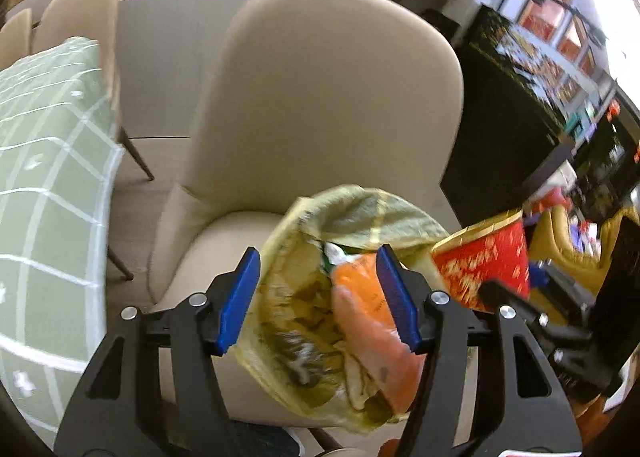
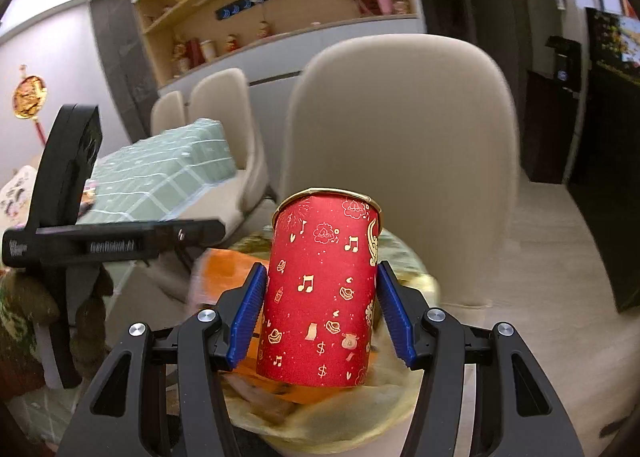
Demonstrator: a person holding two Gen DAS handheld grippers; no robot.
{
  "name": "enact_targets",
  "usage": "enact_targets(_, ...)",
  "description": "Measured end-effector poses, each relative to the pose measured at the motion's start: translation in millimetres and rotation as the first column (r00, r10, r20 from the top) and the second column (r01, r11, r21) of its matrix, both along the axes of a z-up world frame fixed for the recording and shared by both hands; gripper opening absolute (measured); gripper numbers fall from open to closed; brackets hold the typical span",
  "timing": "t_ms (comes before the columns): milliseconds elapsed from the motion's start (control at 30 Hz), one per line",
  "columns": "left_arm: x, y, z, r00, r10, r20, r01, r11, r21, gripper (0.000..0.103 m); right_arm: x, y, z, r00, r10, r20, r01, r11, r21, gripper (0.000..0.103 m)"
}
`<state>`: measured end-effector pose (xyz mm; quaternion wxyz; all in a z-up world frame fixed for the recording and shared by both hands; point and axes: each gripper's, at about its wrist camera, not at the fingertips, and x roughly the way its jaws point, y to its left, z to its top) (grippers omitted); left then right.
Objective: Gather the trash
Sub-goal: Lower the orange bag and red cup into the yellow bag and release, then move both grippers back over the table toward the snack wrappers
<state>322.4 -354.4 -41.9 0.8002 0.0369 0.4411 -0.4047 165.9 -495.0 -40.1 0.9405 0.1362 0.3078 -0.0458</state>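
left gripper (image 1: 318,301): fingers apart | right gripper (image 2: 320,311): fingers clamped

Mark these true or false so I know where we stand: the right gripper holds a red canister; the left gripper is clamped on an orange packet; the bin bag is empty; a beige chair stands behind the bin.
1. The right gripper holds a red canister: true, its pads press both sides.
2. The left gripper is clamped on an orange packet: false, its jaws stand open above the packet.
3. The bin bag is empty: false, it holds the packet and other scraps.
4. A beige chair stands behind the bin: true.
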Motion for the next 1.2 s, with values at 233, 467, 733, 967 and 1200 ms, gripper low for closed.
enact_targets(233,-4.7,50.8,16.6,0.998,0.059,0.027,-0.059,0.998,0.000,0.056,44.6,30.4,-48.9,0.972,0.125,-0.200,-0.128,0.992,-0.006,0.053)
enact_targets(467,-18.8,92.6,28.5,0.996,0.077,0.043,-0.077,0.997,-0.009,0.058,74.8,21.3,-85.4,0.906,0.095,-0.412,-0.115,0.993,-0.023,0.053)
enact_targets(733,-31.6,139.5,40.2,0.991,0.111,0.070,-0.109,0.993,-0.034,0.062,73.6,25.0,-82.2,0.887,0.008,-0.462,-0.052,0.995,-0.082,0.053)
enact_targets(967,-40.2,188.6,48.9,0.984,0.149,0.096,-0.145,0.989,-0.041,0.063,58.3,32.0,-59.2,0.917,-0.054,-0.395,-0.010,0.988,-0.157,0.057)
enact_targets(1200,-46.1,251.5,57.0,0.962,0.231,0.145,-0.226,0.973,-0.047,0.063,43.9,61.8,-8.5,0.969,-0.049,-0.244,0.004,0.984,-0.179,0.057)
